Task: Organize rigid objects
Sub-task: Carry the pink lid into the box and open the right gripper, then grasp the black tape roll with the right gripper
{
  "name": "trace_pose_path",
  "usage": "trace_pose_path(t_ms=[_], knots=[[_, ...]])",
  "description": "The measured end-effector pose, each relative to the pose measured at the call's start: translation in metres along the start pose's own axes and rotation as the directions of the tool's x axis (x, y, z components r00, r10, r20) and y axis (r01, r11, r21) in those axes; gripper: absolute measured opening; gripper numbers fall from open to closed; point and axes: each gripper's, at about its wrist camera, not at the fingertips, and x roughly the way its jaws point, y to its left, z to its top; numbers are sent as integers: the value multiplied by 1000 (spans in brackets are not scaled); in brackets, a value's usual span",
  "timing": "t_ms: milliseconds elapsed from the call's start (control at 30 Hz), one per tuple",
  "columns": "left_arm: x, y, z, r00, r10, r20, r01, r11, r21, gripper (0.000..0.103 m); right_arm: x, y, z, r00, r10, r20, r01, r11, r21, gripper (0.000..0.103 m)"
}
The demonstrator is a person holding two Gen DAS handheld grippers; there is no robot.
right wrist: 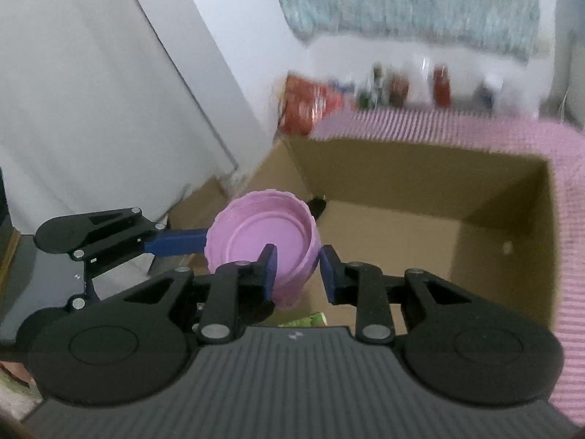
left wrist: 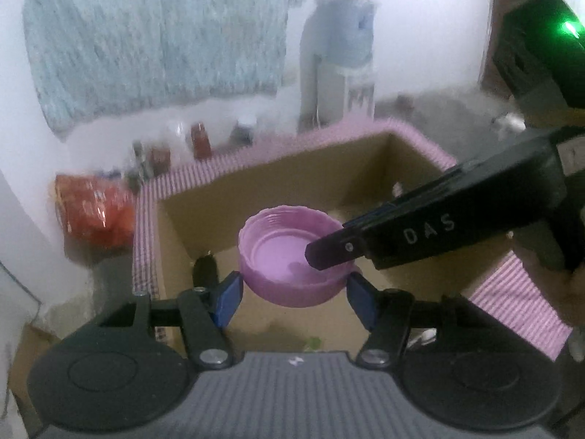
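A pink plastic lid (left wrist: 289, 256), open side up, hangs over an open cardboard box (left wrist: 278, 179). My left gripper (left wrist: 292, 292) holds the lid by its outer wall, one blue pad on each side. My right gripper reaches in from the right in the left wrist view (left wrist: 329, 252), one finger inside the lid. In the right wrist view the right gripper (right wrist: 298, 269) straddles the lid's (right wrist: 256, 234) rim, left pad inside, right pad just off the outer wall with a small gap. The left gripper's blue finger (right wrist: 175, 243) touches the lid's far side.
The box (right wrist: 420, 190) sits on a pink striped cloth (right wrist: 570, 219). An orange-red packet (left wrist: 91, 212) and several jars (left wrist: 201, 139) stand by the white wall behind. A blue towel (left wrist: 157, 36) hangs above. Scraps lie on the box floor.
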Motion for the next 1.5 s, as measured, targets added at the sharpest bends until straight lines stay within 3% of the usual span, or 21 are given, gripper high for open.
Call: trace_pose_path(t_ms=[133, 300, 467, 767, 967, 1167, 1333, 1500], knots=[[36, 18, 8, 992, -22, -126, 22, 1000, 2, 64, 46, -21, 19, 992, 38, -122, -24, 994, 110, 27], [62, 21, 7, 979, 3, -206, 12, 997, 73, 64, 82, -33, 21, 976, 71, -205, -27, 977, 209, 28], [72, 16, 2, 971, 31, -238, -2, 992, 123, 65, 99, -43, 12, 962, 92, -257, -21, 964, 265, 30], [76, 15, 4, 972, 28, -234, -6, 996, 93, 66, 91, -47, 7, 954, 143, -263, -61, 953, 297, 43], [60, 24, 7, 981, 8, -195, -3, 1000, 27, 66, 70, -51, 9, 966, 163, -199, -96, 946, 310, 44], [9, 28, 5, 996, -5, -89, 2, 999, -38, 71, 14, -46, 8, 979, 195, -58, -168, 938, 304, 44], [-46, 24, -5, 998, -64, 23, 65, 994, -85, 78, -56, -38, -19, 970, 230, 78, -242, 929, 280, 45], [-94, 1, -34, 990, -59, 129, 68, 996, -66, 86, -118, -33, -70, 954, 237, 185, -282, 918, 278, 48]])
